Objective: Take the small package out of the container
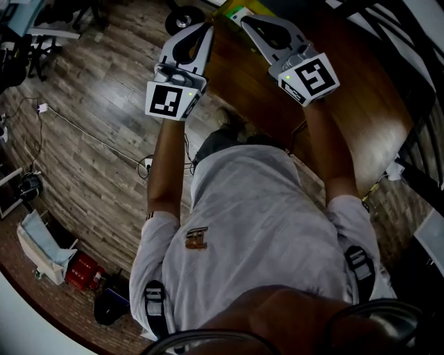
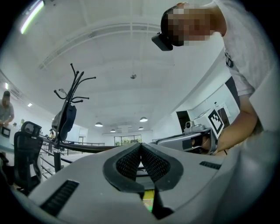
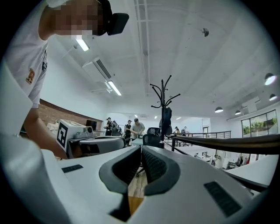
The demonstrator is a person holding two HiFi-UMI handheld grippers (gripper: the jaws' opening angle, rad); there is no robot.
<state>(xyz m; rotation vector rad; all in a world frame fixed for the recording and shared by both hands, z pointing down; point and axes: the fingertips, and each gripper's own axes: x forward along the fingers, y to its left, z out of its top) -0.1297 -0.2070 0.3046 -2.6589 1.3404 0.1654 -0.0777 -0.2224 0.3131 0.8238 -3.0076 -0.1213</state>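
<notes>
A large open office with a plank floor (image 1: 90,139) is seen from above; a dark wooden table (image 1: 361,118) takes up the upper right. At the far left, bags (image 1: 41,249) and a trailing cable (image 1: 90,135) lie on the floor, well apart from the work.

The left gripper (image 1: 207,29) is held just off the table's left edge, its jaws closed on nothing, the ribbed pads (image 2: 131,164) meeting at the tip. Between the two gripper tips, at the table's far left corner, a yellow-green thing (image 1: 232,10) is cut off by the top of the picture. Whether it is the container cannot be told, and the small package is seen in no view. The right gripper (image 1: 246,21) is held over the table near that same corner, and its jaws are likewise pressed together and empty.

The task is judged to be at the approach: nothing has been taken out yet. For the next move the container would have to be brought into sight, one pair of jaws opened, and the package located inside.

Open room is ample above and to the left. The table's left edge and a coat stand (image 3: 164,109) and railing (image 3: 218,142) beyond are to be kept clear of.
</notes>
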